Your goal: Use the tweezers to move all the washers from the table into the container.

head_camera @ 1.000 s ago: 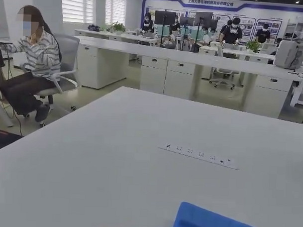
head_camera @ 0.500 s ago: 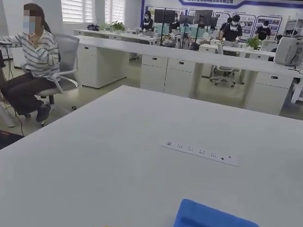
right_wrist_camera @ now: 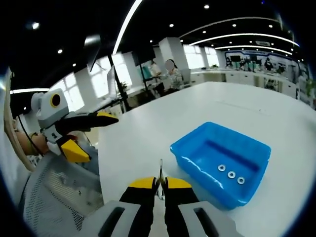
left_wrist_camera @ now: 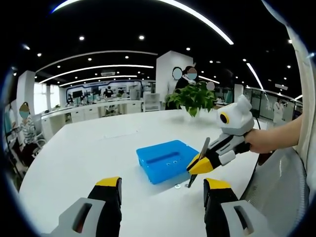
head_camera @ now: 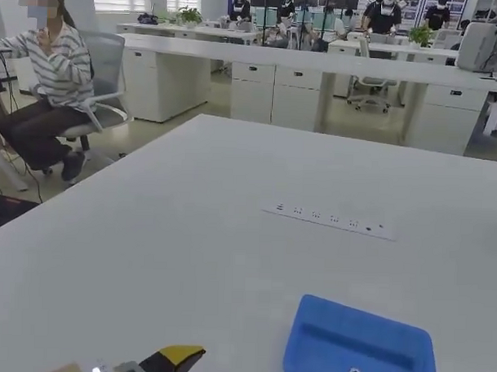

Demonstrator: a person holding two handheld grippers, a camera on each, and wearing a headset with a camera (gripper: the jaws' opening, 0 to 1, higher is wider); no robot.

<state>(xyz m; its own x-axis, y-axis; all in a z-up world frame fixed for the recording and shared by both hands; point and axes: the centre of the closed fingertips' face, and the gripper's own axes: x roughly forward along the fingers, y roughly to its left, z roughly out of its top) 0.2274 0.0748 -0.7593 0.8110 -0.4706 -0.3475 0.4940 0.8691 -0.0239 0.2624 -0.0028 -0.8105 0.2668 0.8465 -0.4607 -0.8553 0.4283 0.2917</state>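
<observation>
Right tongs [right_wrist_camera: 160, 181] are pressed shut on the tweezers [right_wrist_camera: 160, 169], whose thin metal legs are gripped between the yellow-tipped jaws so that a fine tip, not the broad jaws, can be brought to small flat parts. The left tongs [left_wrist_camera: 163, 181] are held wide open with nothing between them, off at about 9 o'clock of the blue container [right_wrist_camera: 220, 163], presumably so that room is given to the working side. Three washers [right_wrist_camera: 231, 174] are seen lying in a row on the container floor, towards its 4 o'clock corner in the right gripper view. In the left gripper view the tweezers are angled down towards the counter [left_wrist_camera: 98, 153], and one loose washer [left_wrist_camera: 177, 186] is made out just off the container's near edge at about 5 o'clock, beside the tweezer tip. It is judged that this one is being gone for. Whether the tip touches it, or already pinches anything, cannot be told, since the tip is dark and very small. In the head view the container is cut by the lower edge at 5 o'clock. A yellow-tipped jaw at 7 o'clock is cut off likewise, so its side cannot be settled. How many washers lie on the counter cannot be counted.
</observation>
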